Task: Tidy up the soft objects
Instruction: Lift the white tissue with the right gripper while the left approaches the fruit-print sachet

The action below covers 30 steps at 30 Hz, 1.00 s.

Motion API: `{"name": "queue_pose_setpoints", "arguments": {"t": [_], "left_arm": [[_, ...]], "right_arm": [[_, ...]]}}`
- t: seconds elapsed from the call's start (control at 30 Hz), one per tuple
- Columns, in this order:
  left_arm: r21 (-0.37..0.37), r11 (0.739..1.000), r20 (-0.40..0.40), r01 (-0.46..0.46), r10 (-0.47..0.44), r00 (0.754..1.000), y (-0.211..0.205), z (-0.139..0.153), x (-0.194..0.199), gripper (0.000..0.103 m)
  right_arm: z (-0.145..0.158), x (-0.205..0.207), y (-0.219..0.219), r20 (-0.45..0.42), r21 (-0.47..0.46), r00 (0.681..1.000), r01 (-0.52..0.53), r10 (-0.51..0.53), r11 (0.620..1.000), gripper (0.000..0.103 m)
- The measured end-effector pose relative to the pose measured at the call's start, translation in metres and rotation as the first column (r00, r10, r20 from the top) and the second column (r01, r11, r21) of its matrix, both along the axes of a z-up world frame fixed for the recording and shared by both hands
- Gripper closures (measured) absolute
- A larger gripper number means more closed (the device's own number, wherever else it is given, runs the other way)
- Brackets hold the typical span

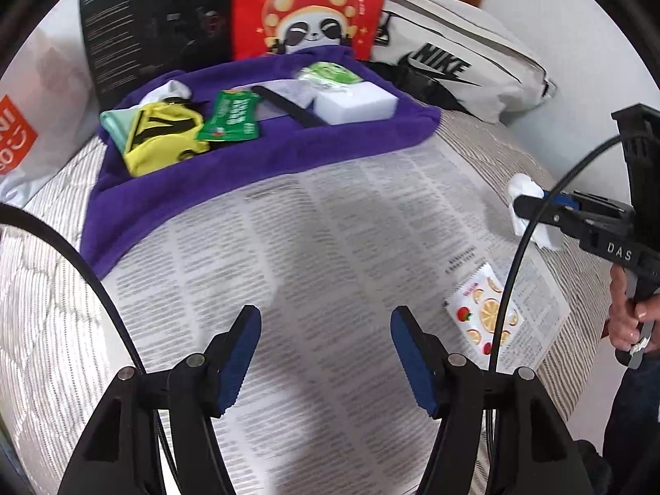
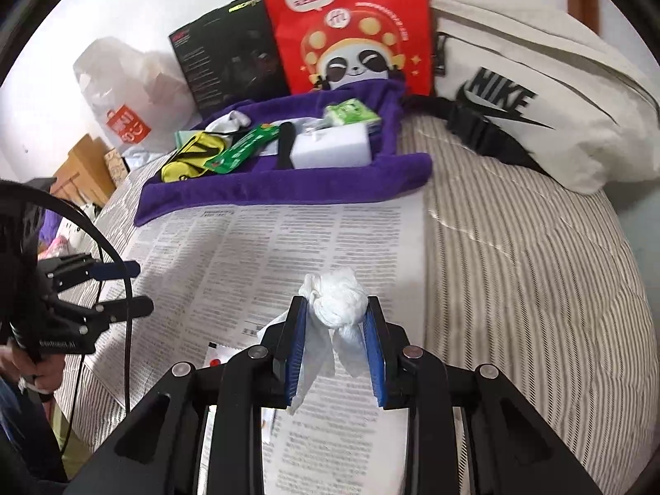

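Note:
My right gripper [image 2: 335, 309] is shut on a crumpled white tissue [image 2: 336, 303] and holds it above the newspaper [image 2: 288, 243]; it also shows in the left wrist view [image 1: 522, 206] with the tissue [image 1: 524, 187]. My left gripper [image 1: 326, 321] is open and empty over the newspaper [image 1: 330, 227]; it shows in the right wrist view [image 2: 138, 286] at the left. A purple towel [image 1: 247, 165] at the back holds a yellow pouch [image 1: 161, 140], a green packet [image 1: 231, 117], a white sponge block [image 1: 354, 105] and a white sock [image 1: 173, 88].
A fruit-print sachet [image 1: 480, 309] lies on the newspaper's right side. Behind the towel stand a red panda bag [image 1: 309, 4], a black box [image 1: 152, 20] and a white Nike bag [image 1: 462, 66]. A white plastic bag [image 2: 123, 86] sits at the left. Striped bedding [image 2: 515, 268] lies underneath.

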State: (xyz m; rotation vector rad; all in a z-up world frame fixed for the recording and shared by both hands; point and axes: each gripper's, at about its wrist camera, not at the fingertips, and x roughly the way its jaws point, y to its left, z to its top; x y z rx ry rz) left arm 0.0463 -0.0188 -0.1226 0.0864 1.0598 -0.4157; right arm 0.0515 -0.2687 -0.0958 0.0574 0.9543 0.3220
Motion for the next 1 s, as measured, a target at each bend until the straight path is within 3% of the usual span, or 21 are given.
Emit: {"name": "queue_pose_setpoints", "arguments": {"t": [0.4,0.53,0.6,0.8,0.93,1.0], "left_arm": [[-0.005,0.993,-0.002,0.117,-0.117,0.993,-0.044,-0.012,-0.012,0.029],[-0.012,0.984,-0.006,0.178,-0.178,0.984,-0.059,-0.018,-0.015,0.02],[-0.026,0.974,0.009,0.227,-0.226,0.974,-0.067,-0.019,-0.019,0.02],[0.022,0.934,0.034,0.357,-0.357,0.933,-0.093,-0.021,-0.028,0.019],[0.109,0.894,0.038,0.434,-0.44,0.897,-0.111,-0.028,-0.035,0.011],[0.111,0.876,0.043,0.469,-0.475,0.879,-0.117,-0.028,-0.038,0.003]], "right_arm": [[0.009,-0.013,-0.04,0.0,0.005,0.995,0.096,-0.096,0.995,0.075],[0.016,-0.019,-0.054,0.015,0.001,0.992,0.126,-0.126,0.992,0.075],[0.019,-0.022,-0.06,0.024,-0.003,0.99,0.136,-0.136,0.991,0.075],[0.02,-0.027,-0.073,0.027,-0.013,0.988,0.154,-0.153,0.988,0.075],[0.017,-0.028,-0.08,0.022,-0.021,0.986,0.165,-0.164,0.986,0.075],[0.015,-0.029,-0.084,0.016,-0.022,0.984,0.175,-0.175,0.984,0.075]]}}
